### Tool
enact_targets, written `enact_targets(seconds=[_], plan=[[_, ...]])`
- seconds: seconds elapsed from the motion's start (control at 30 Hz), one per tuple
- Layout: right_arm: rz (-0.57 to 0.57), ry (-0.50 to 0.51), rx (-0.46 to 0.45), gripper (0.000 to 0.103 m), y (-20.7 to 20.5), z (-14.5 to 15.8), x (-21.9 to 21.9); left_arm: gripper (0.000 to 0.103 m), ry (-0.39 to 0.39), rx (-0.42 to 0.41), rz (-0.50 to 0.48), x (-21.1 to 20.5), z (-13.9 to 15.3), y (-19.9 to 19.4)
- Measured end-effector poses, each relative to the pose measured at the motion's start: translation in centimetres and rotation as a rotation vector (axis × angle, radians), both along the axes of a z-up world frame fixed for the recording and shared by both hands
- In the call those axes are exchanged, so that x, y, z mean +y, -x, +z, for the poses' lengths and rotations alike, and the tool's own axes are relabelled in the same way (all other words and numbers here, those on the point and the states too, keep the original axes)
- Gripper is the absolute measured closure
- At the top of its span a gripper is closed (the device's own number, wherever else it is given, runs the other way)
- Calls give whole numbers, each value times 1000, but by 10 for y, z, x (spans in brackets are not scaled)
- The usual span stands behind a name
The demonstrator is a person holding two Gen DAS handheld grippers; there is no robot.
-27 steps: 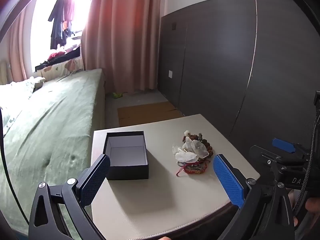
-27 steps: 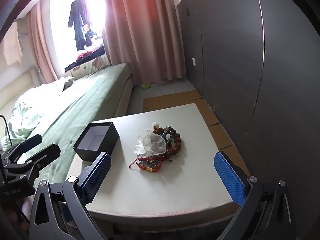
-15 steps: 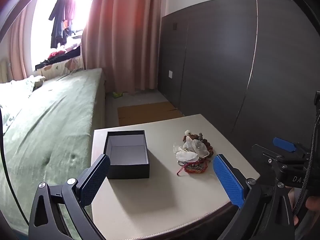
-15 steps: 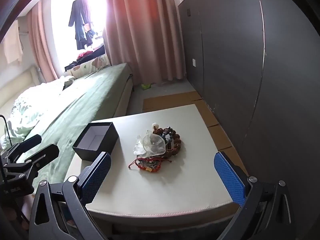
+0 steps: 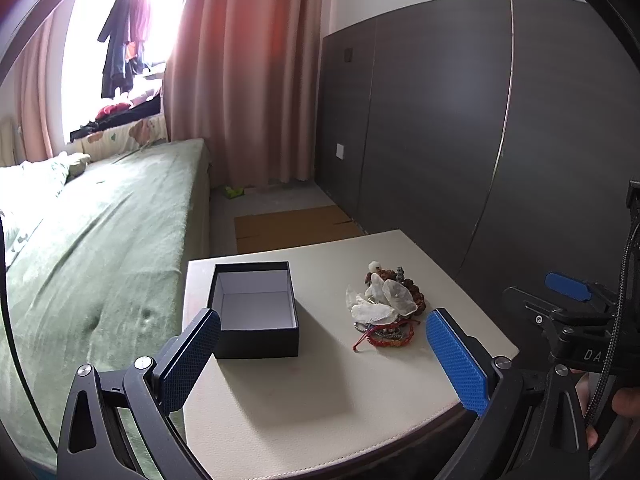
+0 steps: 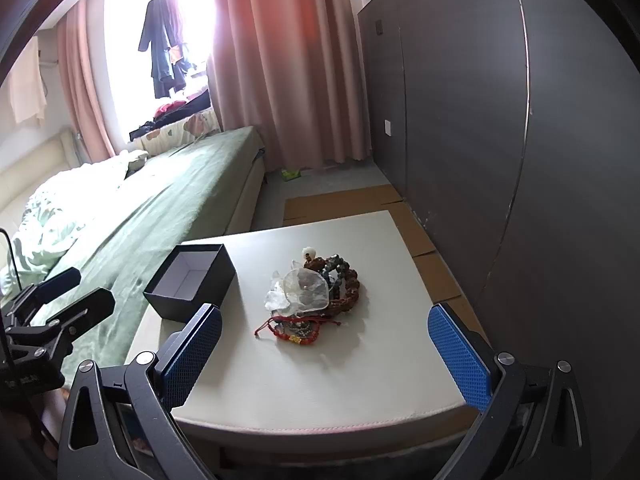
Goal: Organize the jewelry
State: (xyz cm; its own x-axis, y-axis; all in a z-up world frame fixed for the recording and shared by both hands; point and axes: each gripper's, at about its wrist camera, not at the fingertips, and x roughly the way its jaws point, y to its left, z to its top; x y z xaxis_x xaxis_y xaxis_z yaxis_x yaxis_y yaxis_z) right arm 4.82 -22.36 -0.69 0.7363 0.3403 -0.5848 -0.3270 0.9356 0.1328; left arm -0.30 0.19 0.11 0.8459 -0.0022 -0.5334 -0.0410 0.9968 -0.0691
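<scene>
Black box [image 5: 256, 312] empty | jewelry pile [image 6: 312, 300] tangled, pieces indistinct | both grippers [image 5: 320, 360] [image 6: 324, 356] spread, unladen

Left gripper [image 5: 322, 360]: black frame, triangular cutouts in arms, silver round screws sitting at joints, blue pads [image 5: 456, 360] showing fine dimpled texture. Right gripper [image 6: 324, 354]: same build, black arms, same blue textured pads [image 6: 458, 356], silver screws shining on top. Side view of right gripper from left cam: blue tab sticking out front, small screw, white lettering "DA" showing on black body, braided black cable running down along it. Bit of skin, fingers [image 5: 626, 396], peeking at edge.
</scene>
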Motion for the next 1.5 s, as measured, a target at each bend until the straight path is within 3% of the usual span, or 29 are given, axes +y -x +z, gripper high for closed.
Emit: enact_targets(seconds=[1.5], plan=[[6, 17, -16, 0, 2, 2, 8, 1, -60, -16, -8, 4, -9, 20]])
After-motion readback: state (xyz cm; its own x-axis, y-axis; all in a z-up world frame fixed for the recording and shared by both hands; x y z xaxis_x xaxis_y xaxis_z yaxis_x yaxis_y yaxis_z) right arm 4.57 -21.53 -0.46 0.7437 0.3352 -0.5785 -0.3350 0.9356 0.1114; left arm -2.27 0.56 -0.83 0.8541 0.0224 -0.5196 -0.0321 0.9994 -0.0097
